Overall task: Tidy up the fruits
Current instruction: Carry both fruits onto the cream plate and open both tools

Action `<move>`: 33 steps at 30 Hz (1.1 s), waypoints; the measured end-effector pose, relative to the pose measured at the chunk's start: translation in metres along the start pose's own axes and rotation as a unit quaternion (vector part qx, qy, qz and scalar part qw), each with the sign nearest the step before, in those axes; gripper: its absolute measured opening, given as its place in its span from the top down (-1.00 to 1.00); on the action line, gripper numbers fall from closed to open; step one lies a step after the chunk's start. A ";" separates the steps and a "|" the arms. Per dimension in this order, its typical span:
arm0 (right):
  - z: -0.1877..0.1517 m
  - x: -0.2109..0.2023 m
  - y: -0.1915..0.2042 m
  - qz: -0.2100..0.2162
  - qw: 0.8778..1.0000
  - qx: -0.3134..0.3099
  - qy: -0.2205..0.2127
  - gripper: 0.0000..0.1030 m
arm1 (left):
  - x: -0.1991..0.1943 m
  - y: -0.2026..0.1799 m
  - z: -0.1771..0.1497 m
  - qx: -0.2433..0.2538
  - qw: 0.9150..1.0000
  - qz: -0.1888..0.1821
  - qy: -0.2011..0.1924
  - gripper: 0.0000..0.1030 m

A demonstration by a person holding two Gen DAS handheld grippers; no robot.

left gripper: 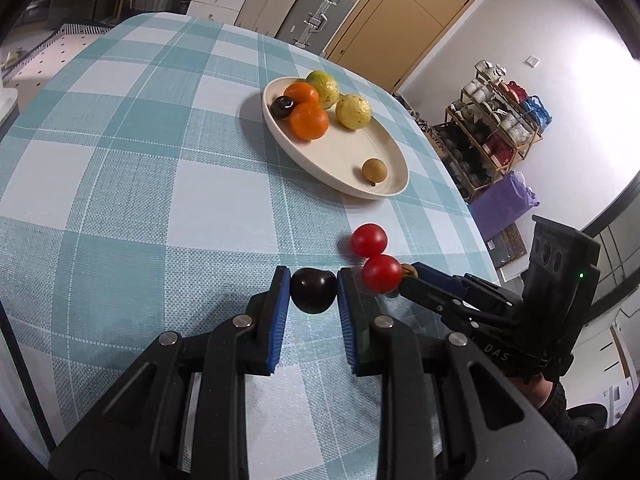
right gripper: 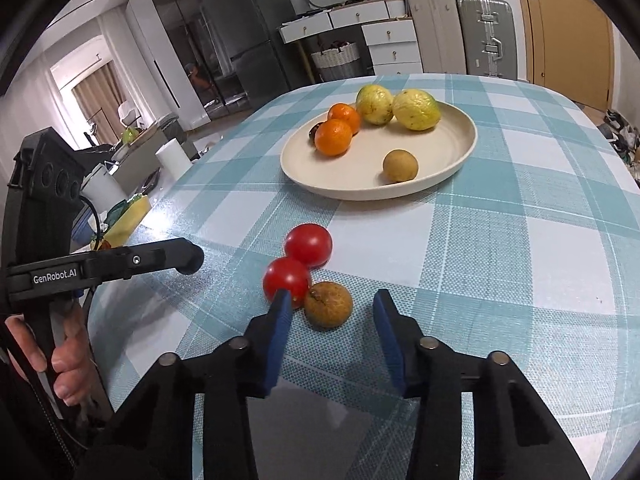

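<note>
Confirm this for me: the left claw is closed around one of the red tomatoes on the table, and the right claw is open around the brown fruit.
Not quite. The left claw grips the dark plum, not a tomato; the left wrist view shows both red tomatoes lying free beside it. The rest holds: the right claw is open around the brown fruit.

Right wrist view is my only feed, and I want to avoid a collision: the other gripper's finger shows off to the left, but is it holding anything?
Observer: Yes. The left gripper has a dark fruit between its pads, both touching it.
Operator: How near is that to the tomatoes?
Observer: Very near. One finger of that gripper sits just beside the nearer tomato; I cannot tell whether they touch.
Operator: Any fruit like it on the plate?
Observer: A second dark fruit lies at the far end of the plate, against the oranges.
</note>
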State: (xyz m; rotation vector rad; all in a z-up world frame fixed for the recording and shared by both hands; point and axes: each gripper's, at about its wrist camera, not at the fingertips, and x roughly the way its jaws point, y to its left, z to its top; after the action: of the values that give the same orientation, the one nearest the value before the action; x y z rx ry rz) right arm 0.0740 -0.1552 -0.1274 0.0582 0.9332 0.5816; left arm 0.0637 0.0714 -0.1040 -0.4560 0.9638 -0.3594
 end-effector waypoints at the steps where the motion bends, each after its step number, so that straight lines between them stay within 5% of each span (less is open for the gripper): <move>1: 0.000 0.001 0.000 0.002 1.000 0.000 0.003 0.31 | 0.000 0.000 0.000 -0.001 1.000 0.000 0.000 0.59; 5: -0.001 0.003 -0.004 0.011 1.000 0.011 0.007 0.47 | 0.002 0.001 0.002 -0.005 1.000 0.002 0.001 0.59; 33: 0.052 -0.010 -0.006 0.038 0.998 0.005 -0.056 0.48 | 0.032 -0.009 0.089 0.019 1.000 0.012 -0.022 0.59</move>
State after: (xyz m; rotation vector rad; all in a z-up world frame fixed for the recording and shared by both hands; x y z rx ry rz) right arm 0.1121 -0.1545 -0.0904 0.1346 0.8273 0.6375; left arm 0.1548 0.0669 -0.0785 -0.4156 0.9184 -0.3437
